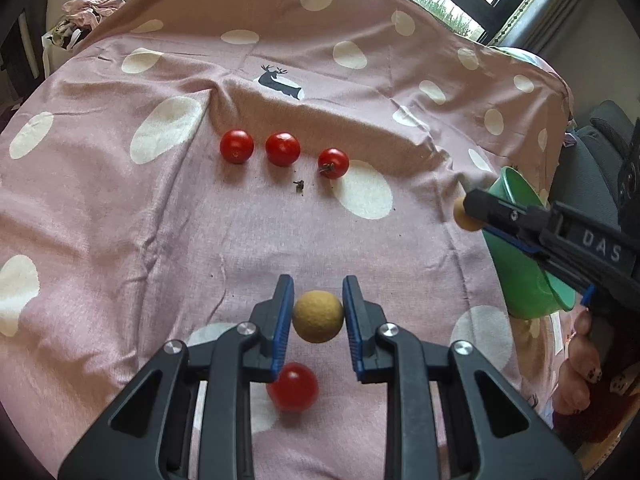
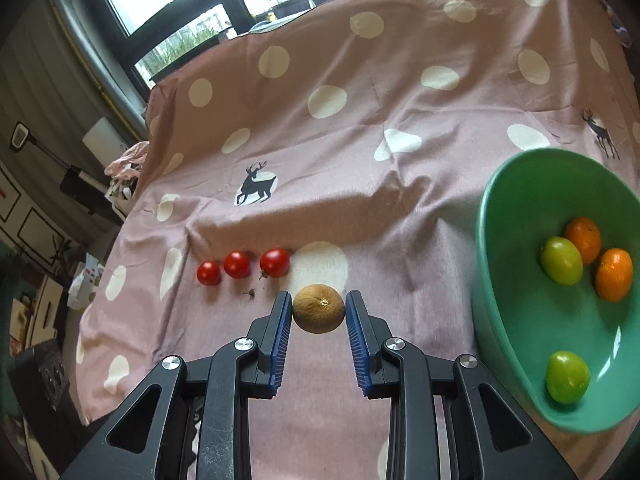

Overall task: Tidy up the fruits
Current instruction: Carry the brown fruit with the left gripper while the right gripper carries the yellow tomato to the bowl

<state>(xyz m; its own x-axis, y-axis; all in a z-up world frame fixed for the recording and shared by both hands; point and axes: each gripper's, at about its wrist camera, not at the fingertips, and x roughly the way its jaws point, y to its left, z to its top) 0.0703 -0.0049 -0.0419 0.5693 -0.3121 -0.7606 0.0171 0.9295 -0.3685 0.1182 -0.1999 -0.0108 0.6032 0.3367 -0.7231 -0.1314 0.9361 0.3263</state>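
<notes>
My left gripper is shut on a round tan fruit, held above the pink dotted cloth. A red tomato lies on the cloth below it. Three red tomatoes stand in a row further ahead; they also show in the right wrist view. My right gripper is shut on another tan fruit; it shows from the side in the left wrist view. A green bowl at the right holds two orange fruits and two green fruits.
The cloth covers a raised surface with folds and a ridge behind the tomatoes. A small dark stem bit lies near the row. Windows and room clutter lie beyond the far edge. A hand holds the right gripper.
</notes>
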